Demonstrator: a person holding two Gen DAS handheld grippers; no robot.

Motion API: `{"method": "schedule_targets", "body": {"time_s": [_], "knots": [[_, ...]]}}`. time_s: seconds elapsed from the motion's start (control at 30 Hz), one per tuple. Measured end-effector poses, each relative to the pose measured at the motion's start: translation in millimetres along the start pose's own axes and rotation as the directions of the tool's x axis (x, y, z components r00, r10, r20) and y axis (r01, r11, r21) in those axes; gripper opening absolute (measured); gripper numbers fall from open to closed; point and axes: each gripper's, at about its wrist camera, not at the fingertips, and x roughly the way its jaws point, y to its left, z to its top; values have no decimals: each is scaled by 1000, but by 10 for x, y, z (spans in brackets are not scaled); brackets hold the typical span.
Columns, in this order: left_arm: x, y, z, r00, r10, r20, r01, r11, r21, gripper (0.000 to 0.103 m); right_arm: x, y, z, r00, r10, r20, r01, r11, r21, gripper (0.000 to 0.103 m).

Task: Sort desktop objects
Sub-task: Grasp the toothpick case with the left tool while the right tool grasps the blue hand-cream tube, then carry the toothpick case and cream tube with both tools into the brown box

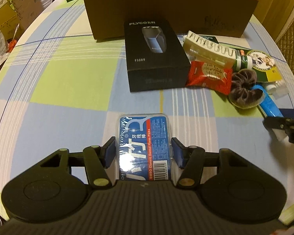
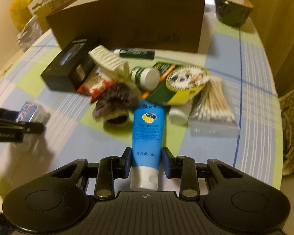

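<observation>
You have both grasps made: left tongs [image 1: 144, 149] clamp the floss box [image 1: 144, 146], right tongs [image 2: 146, 163] clamp the blue tube [image 2: 148, 137]; lift each toward the cardboard box [image 2: 127, 23] at twelve o'clock.

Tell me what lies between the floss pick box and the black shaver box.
Nothing: in the left wrist view, only bare checked tablecloth separates the floss pick box from the black shaver box.

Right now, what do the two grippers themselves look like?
Both look alike. The left gripper and right gripper have matte black bodies with a ribbed central plate, a round raised disc on each side, and black linkage bars pinned with silvery or brass-coloured rivets. The fingers carry blue pads. The right one's plate bears a small crosshair mark. No cables, hands or sleeves are visible.
</observation>
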Motion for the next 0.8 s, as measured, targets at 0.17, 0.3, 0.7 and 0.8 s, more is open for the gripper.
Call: {"method": "schedule_targets", "body": {"time_s": [0.17,0.3,0.7,0.8], "knots": [[-74,-8,-123,1000,-5,-13,5,1000,8,54,-147,7,-211,999,15,-39,-14,1000,15,30],[-116,-45,-185,1000,-3,-20,4,1000,17,55,-173,-27,-237,999,26,-19,-24,998,64,38],[-87,-26,-196,1000,25,-10,-25,1000,-15,68,-47,169,-182,997,-71,27,73,995,-67,41],[-121,-36,-225,1000,11,2,-11,1000,-6,54,-70,168,-207,998,-66,12,66,994,-87,33]]}}
